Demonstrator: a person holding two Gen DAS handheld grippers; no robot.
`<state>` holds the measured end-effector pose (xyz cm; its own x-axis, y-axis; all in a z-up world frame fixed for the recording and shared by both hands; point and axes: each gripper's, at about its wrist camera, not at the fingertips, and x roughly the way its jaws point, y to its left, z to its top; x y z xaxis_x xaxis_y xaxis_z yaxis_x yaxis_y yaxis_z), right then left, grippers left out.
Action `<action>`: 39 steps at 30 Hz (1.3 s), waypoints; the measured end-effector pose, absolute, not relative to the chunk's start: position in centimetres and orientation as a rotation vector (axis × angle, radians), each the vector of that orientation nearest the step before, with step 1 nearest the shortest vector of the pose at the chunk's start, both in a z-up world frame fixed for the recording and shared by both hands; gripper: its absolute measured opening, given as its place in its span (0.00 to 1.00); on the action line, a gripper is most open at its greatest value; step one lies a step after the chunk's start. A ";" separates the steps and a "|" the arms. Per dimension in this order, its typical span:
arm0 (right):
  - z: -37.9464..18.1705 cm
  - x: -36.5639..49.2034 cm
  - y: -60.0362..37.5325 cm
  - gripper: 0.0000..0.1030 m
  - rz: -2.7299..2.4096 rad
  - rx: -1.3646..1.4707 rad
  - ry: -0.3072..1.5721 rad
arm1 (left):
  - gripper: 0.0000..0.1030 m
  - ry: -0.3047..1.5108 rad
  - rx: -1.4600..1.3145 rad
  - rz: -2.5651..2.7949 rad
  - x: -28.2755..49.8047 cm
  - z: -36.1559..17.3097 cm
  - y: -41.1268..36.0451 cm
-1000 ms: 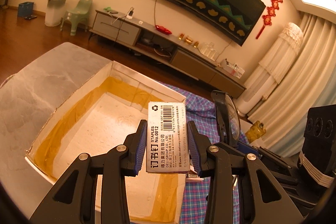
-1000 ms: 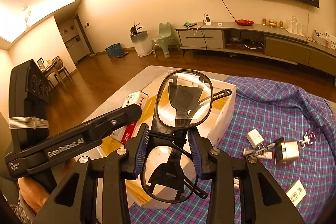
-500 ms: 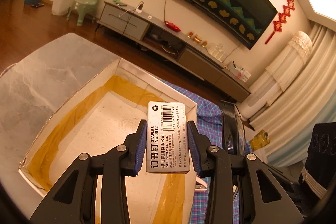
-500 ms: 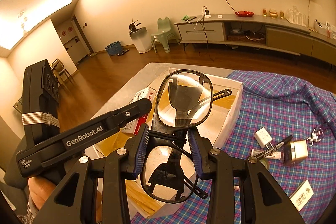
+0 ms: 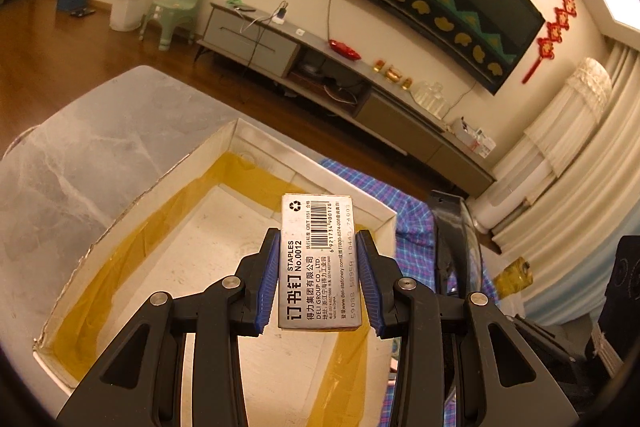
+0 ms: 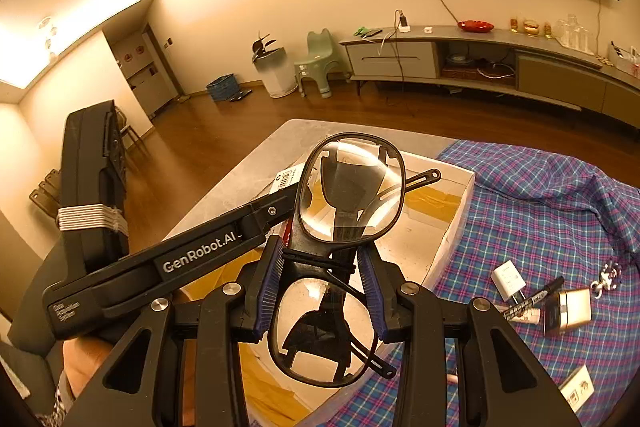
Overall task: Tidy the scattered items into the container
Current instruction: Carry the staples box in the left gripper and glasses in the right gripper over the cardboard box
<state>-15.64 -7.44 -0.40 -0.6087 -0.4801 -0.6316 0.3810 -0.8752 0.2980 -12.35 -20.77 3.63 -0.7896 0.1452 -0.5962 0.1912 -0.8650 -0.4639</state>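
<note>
Plaid cloth (image 6: 540, 195) half-hidden; glasses (image 6: 344, 227) block box (image 6: 452, 227) interior.

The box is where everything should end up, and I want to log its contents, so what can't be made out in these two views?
- Left wrist view: the near floor of the box is hidden behind the staple packet and left gripper.
- Right wrist view: the glasses and right gripper cover most of the box's inside.
- Right wrist view: the card on the checked cloth is cut by the edge, print too small.
</note>
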 end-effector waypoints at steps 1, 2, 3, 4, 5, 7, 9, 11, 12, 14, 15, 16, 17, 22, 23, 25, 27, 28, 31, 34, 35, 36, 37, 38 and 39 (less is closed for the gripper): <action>-0.5 -16.0 -7.3 0.38 -2.440 1.016 -0.183 | 0.38 0.805 1.012 -2.832 -12.6 3.6 -20.9; -0.5 -16.3 -7.2 0.38 -2.437 1.015 -0.184 | 0.38 0.802 1.010 -2.831 -12.8 3.6 -21.0; -0.5 -16.6 -7.2 0.38 -2.434 1.012 -0.189 | 0.38 0.801 1.007 -2.832 -12.9 3.7 -21.1; -0.6 -16.9 -7.1 0.38 -2.431 1.011 -0.195 | 0.38 0.799 1.003 -2.835 -13.0 3.8 -21.2; -0.7 -17.3 -7.2 0.38 -2.426 1.012 -0.201 | 0.38 0.794 0.999 -2.837 -13.2 3.9 -21.3; -1.0 -18.1 -7.3 0.39 -2.414 1.016 -0.206 | 0.38 0.783 1.000 -2.831 -13.4 3.8 -21.6; -1.1 -18.8 -7.6 0.38 -2.404 1.021 -0.202 | 0.38 0.786 1.006 -2.818 -13.7 3.6 -22.2; -1.2 -19.4 -8.0 0.39 -2.396 1.022 -0.196 | 0.38 0.783 1.006 -2.810 -14.0 3.5 -22.7; -1.2 -19.6 -8.1 0.39 -2.394 1.023 -0.193 | 0.38 0.771 1.005 -2.807 -14.2 3.6 -22.9; -1.2 -20.0 -8.3 0.39 -2.391 1.024 -0.192 | 0.38 0.729 0.998 -2.801 -14.5 3.6 -23.1; -1.2 -20.2 -8.4 0.38 -2.391 1.025 -0.190 | 0.38 0.714 0.997 -2.799 -14.7 3.5 -23.2; -1.3 -20.4 -8.4 0.38 -2.391 1.027 -0.187 | 0.38 0.697 0.999 -2.796 -14.9 3.4 -23.2; -1.3 -20.6 -8.4 0.39 -2.390 1.030 -0.186 | 0.38 0.683 1.002 -2.793 -15.1 3.3 -23.3; -1.4 -21.8 -8.2 0.38 -2.388 1.049 -0.210 | 0.38 0.672 1.017 -2.784 -15.8 3.0 -23.5; -1.5 -21.9 -8.1 0.38 -2.386 1.054 -0.218 | 0.38 0.667 1.017 -2.786 -15.8 3.0 -23.4; -1.5 -22.2 -8.1 0.39 -2.385 1.059 -0.226 | 0.38 0.649 1.015 -2.786 -16.1 3.1 -23.4; -1.4 -22.4 -8.0 0.39 -2.385 1.065 -0.225 | 0.38 0.630 1.011 -2.781 -16.5 3.3 -23.4; -1.3 -22.4 -8.0 0.39 -2.385 1.067 -0.223 | 0.38 0.629 1.013 -2.776 -16.7 3.3 -23.6; -1.2 -22.6 -8.0 0.39 -2.392 1.075 -0.214 | 0.38 0.640 1.038 -2.757 -17.4 3.0 -24.2; -1.4 -23.1 -8.1 0.38 -2.394 1.091 -0.210 | 0.38 0.673 1.088 -2.737 -18.2 2.2 -24.7; -1.5 -23.3 -8.1 0.38 -2.394 1.097 -0.211 | 0.38 0.679 1.102 -2.729 -18.4 1.9 -24.8; -1.7 -23.5 -8.1 0.38 -2.392 1.105 -0.214 | 0.38 0.684 1.113 -2.721 -18.6 1.6 -24.9; -2.0 -23.7 -8.2 0.38 -2.389 1.115 -0.218 | 0.38 0.688 1.122 -2.713 -18.7 1.3 -24.9; -2.2 -23.9 -8.3 0.38 -2.385 1.126 -0.223 | 0.38 0.691 1.129 -2.706 -18.8 1.1 -24.9; -2.5 -24.2 -8.4 0.38 -2.379 1.137 -0.228 | 0.38 0.694 1.137 -2.699 -18.8 0.9 -24.9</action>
<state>-24.15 -8.44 -2.45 -0.5328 -0.4968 -0.6851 0.3578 -0.8658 0.3497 -18.84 -24.89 0.89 -0.7074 0.0558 -0.7047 0.2909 -0.8856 -0.3621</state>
